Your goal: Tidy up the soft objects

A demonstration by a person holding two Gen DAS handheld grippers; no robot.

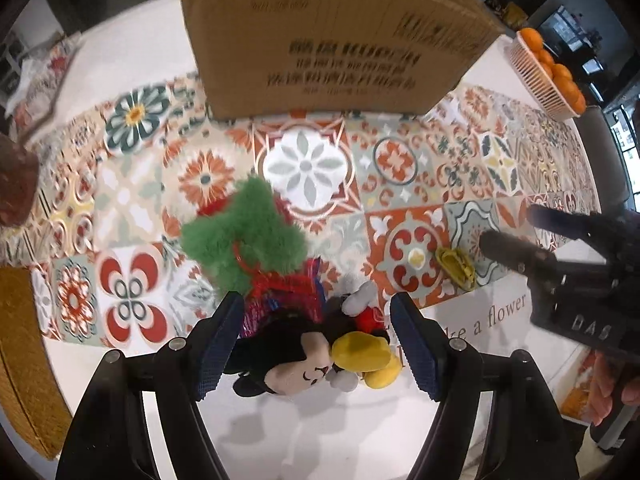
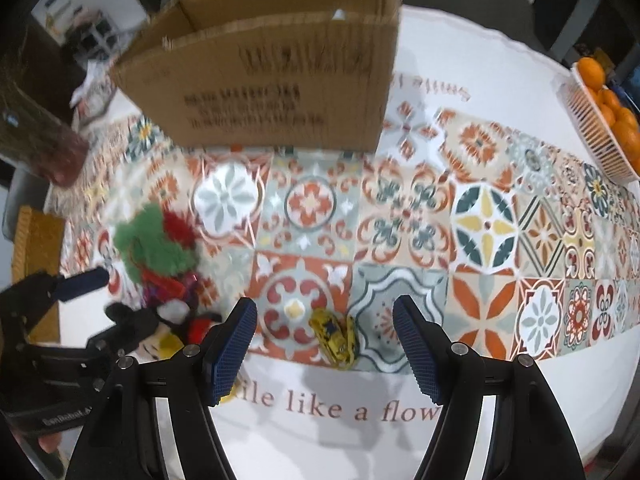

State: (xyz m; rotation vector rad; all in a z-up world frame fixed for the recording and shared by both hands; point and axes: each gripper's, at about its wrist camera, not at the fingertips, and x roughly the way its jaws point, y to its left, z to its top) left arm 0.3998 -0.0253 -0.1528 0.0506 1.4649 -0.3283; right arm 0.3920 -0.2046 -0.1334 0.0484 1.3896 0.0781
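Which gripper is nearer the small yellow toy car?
Right. The right gripper hangs open with the yellow toy car between its fingers. The left gripper straddles the mouse plush, off to the car's side.

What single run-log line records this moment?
left gripper: open over black mouse plush toy | right gripper: open over yellow toy car | brown cardboard box: upright behind

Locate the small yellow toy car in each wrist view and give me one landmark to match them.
Left wrist view: the yellow toy car lies right of centre on the patterned cloth, near the right gripper.
Right wrist view: the car sits low at centre, between the open jaws of that gripper.
Shared landmark: the cardboard box at the top of both.
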